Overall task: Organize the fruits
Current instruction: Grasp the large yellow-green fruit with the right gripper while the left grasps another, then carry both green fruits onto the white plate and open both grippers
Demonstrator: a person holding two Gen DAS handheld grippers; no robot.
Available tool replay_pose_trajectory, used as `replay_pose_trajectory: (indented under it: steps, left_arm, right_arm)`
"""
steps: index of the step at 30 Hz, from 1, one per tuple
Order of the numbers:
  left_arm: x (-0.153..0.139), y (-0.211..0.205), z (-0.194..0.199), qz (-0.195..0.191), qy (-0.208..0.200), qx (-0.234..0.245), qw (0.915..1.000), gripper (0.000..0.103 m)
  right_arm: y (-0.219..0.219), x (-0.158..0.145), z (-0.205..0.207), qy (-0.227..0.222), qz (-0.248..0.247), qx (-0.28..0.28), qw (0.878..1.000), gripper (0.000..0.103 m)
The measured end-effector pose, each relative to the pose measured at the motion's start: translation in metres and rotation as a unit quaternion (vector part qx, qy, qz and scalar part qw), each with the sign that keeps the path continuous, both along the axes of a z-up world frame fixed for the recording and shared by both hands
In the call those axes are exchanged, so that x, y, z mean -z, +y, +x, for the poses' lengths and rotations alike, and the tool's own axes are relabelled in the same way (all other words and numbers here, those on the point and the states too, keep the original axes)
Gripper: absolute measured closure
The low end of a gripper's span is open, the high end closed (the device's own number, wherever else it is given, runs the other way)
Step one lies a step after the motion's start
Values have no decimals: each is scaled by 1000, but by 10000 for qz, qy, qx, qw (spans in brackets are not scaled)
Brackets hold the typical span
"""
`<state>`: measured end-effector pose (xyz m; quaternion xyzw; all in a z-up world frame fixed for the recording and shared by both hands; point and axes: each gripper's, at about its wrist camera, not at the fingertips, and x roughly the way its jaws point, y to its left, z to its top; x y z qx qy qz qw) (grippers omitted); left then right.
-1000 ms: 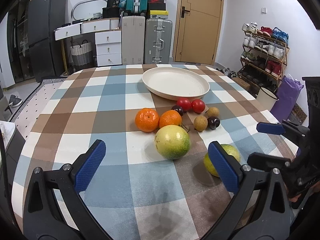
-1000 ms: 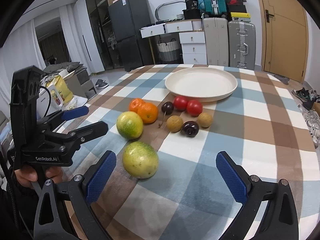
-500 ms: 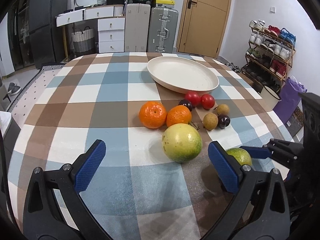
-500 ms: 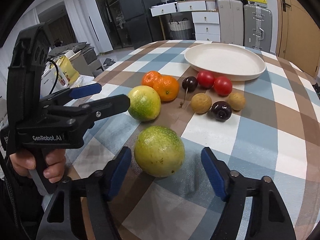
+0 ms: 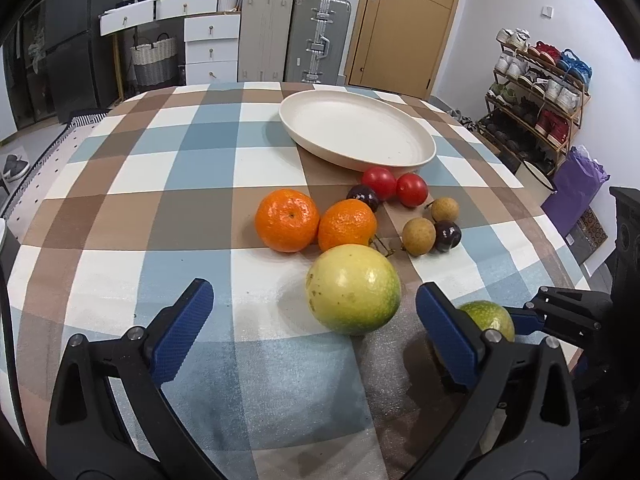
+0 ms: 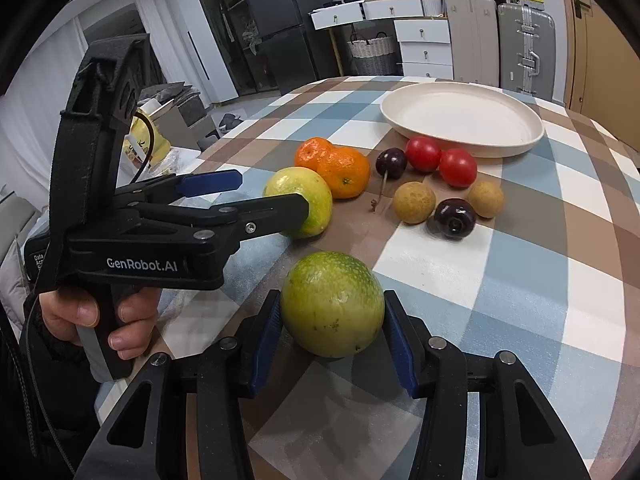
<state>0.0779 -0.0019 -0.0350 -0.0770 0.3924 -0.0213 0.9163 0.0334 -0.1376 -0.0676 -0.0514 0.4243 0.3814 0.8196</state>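
Two grippers | right gripper (image 6: 332, 336) fingers pinching green fruit (image 6: 332, 308) on counter (image 6: 520, 300) (round, smooth, may slip; hold at widest girth) | left gripper (image 5: 308, 336) fingers spread near yellow-green fruit (image 5: 352, 288)

Both wrist views low, close over table (image 5: 192, 140), facing plate (image 5: 356, 136); fruit cluster shared.

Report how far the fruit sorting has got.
Done: nothing yet; the plate holds no fruit. In hand: the right tongs are closed on the green fruit, still on the table, while the open left tongs straddle the yellow fruit. Left: both of those, two oranges, two tomatoes, two dark cherries and two brown fruits.
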Motion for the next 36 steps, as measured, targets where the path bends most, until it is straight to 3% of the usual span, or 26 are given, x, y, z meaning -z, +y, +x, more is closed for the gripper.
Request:
replay_pose_trajectory:
  steps: [2, 5, 8, 10, 12, 25, 36]
  left_arm:
    - [1, -2, 2, 32, 51, 24, 10000, 2]
    - [5, -4, 7, -22, 189, 98, 9998, 12]
    - [9, -7, 10, -171, 284, 214, 9992, 25]
    - [10, -10, 9, -211, 271, 322, 9989, 45]
    - [10, -13, 8, -281, 270, 457, 9982, 52]
    - [-12, -22, -10, -262, -145, 628, 9976, 53]
    - [-45, -23, -10, -327, -525, 608, 9962, 53]
  right_arm:
    - [-4, -1, 1, -13, 6, 64, 10000, 53]
    - [-11, -3, 2, -38, 16, 174, 9998, 53]
    - [-16, -4, 4, -41, 15, 257, 9997, 53]
    - [-19, -4, 5, -42, 22, 309, 9995, 53]
    - [-23, -5, 5, -53, 45, 342, 9994, 53]
    - [-36, -15, 9, -208, 215, 522, 9982, 53]
    - [-50, -46, 24, -463, 589, 707, 9947, 53]
